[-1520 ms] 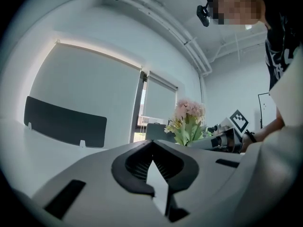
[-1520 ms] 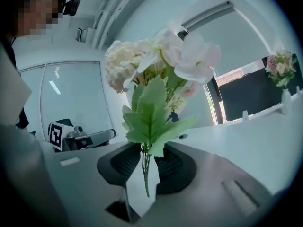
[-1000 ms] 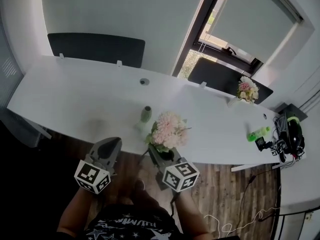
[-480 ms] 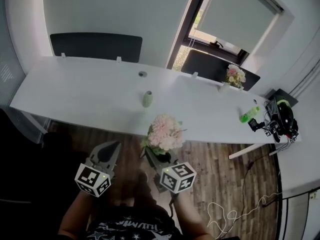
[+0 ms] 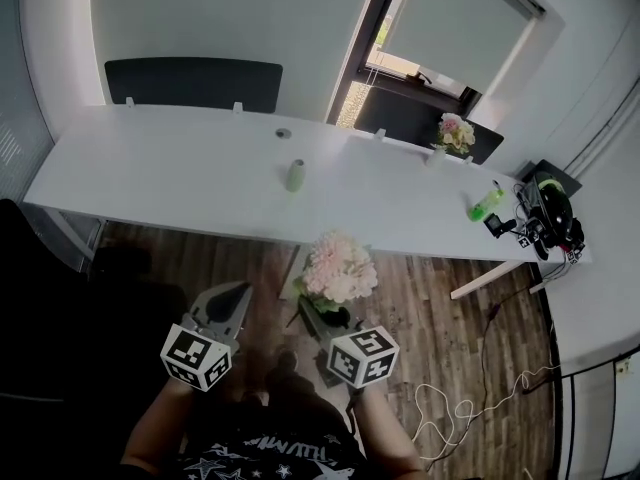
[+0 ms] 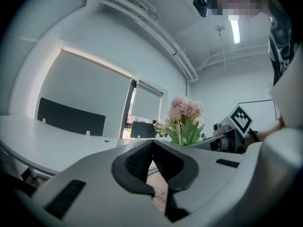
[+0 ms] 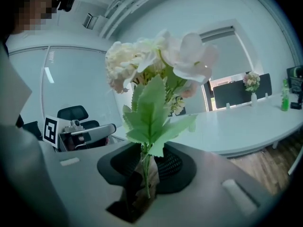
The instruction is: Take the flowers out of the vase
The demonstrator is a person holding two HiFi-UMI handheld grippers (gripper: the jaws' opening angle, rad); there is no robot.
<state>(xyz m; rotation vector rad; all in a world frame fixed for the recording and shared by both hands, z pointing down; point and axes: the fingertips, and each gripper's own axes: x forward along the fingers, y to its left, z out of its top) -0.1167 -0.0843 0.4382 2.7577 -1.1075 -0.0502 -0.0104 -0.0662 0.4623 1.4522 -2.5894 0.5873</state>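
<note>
Left gripper (image 5: pixel 236 294): held level, pointing forward — jaws pressed together, empty.
Right gripper (image 5: pixel 320 315): tipped slightly down, jaws clamped on stems.
Pale pink flower bunch with green leaves (image 5: pixel 338 268): stems between right jaws — blooms above them.

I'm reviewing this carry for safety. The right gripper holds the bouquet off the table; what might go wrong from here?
1. The right gripper clamps the flowers only low on their thin stems, under large blooms, so they may tip or slip out.
2. A loose white cable lies on the wood floor at the person's right, a possible trip.
</note>
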